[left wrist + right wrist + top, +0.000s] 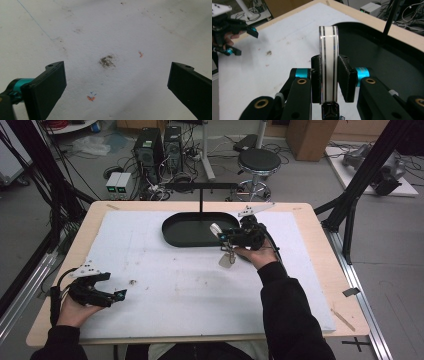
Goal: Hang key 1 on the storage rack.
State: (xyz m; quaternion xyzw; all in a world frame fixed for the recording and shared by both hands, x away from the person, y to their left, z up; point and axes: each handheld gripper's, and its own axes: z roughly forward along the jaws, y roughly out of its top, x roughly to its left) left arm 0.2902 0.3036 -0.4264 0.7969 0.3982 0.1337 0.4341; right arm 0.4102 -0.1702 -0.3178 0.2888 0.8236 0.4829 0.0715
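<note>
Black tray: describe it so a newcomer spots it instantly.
On the white mat covering the wooden table, look at the far edge, centre. The black tray is a shallow oval dish just left of the right tongs, the one large dark item on the mat.

A pale wooden table [320, 250] is carrying a white mat [200, 285] covering most of its top; a black oval tray [185, 231] is sitting on the mat toward twelve o'clock; a small dark smudge [133, 281] is marking the mat toward eight o'clock.
</note>
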